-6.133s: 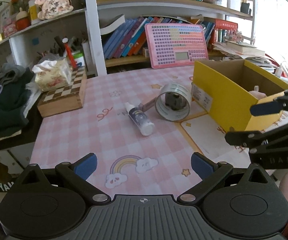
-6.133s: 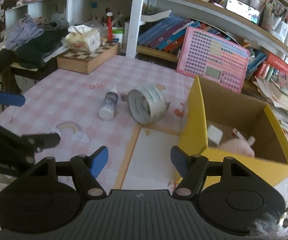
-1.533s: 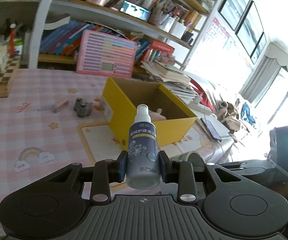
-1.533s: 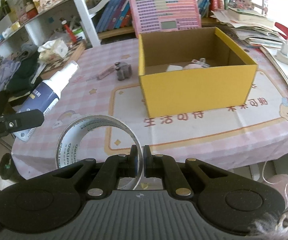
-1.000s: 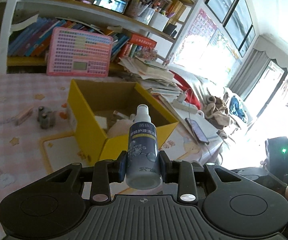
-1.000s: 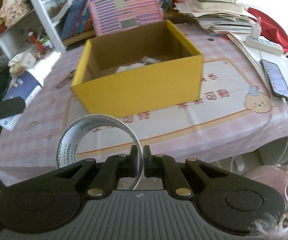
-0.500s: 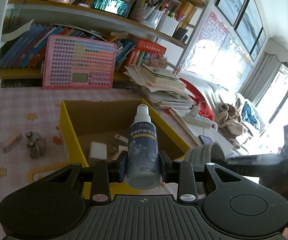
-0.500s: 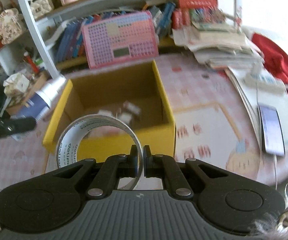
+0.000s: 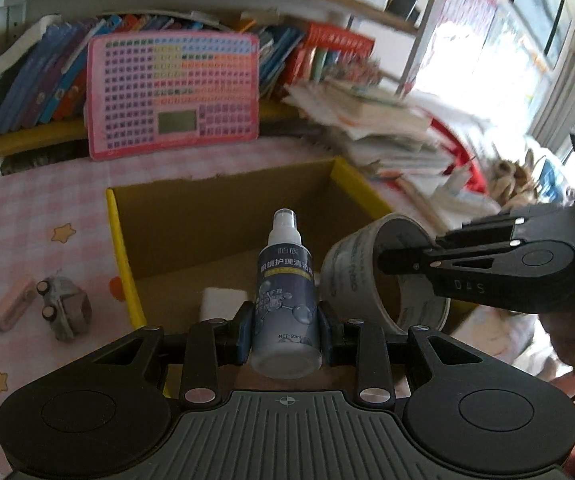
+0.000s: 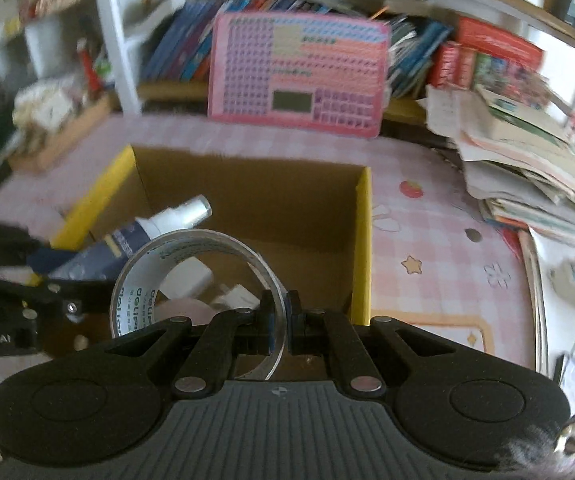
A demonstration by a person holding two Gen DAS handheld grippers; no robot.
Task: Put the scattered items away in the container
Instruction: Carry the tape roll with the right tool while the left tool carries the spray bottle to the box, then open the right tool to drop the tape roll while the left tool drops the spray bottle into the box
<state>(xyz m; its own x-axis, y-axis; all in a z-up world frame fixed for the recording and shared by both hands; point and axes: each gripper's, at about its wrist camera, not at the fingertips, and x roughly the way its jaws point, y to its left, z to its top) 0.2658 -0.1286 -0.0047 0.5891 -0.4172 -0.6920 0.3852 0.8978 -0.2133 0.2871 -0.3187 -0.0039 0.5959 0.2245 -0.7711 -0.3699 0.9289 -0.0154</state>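
My left gripper (image 9: 285, 326) is shut on a dark blue spray bottle (image 9: 285, 292) with a white cap, held over the open yellow cardboard box (image 9: 121, 240). My right gripper (image 10: 281, 314) is shut on the wall of a clear tape roll (image 10: 135, 304), also held over the box (image 10: 361, 248). In the left wrist view the tape roll (image 9: 351, 276) hangs just right of the bottle. In the right wrist view the bottle (image 10: 143, 236) shows at left above the box. White and pink items (image 10: 183, 280) lie on the box floor.
A small grey toy car (image 9: 65, 308) and a pink eraser (image 9: 11, 306) lie on the pink checked table left of the box. A pink keyboard toy (image 9: 171, 92) leans on the bookshelf behind. Stacked papers (image 10: 527, 160) sit at the right.
Both grippers have moved forward over the box and closer together. The bottle and the tape roll now hang above the box opening.
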